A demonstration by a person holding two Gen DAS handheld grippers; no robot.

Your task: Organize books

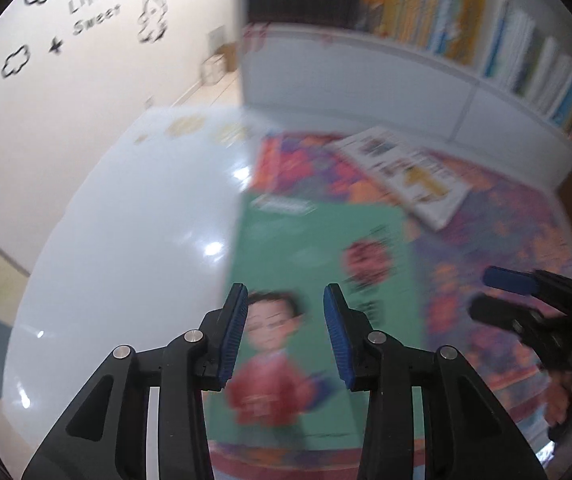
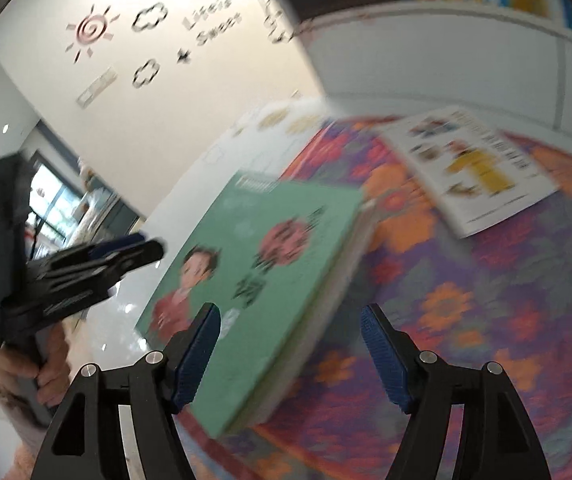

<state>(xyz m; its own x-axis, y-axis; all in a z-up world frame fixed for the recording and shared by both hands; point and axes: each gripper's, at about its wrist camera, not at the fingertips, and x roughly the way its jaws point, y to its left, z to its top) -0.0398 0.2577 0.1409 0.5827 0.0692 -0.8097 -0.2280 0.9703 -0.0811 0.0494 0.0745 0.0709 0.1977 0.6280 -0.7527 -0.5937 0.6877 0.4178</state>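
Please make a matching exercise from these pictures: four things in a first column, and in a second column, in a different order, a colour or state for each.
Things:
1. green book
2. white book
3. right gripper
4. mat

Descriptions:
A. jaws open, nothing pressed
B. flowers in orange, red and purple
C. cover shows a child in red
D. lies flat, nearest the bookcase

Pairs: 1-C, 2-D, 3-A, 4-B

Thick green hardcover book (image 2: 262,264) lying flat on flowered cloth, thin white picture book (image 2: 470,168) flat beyond it, well apart
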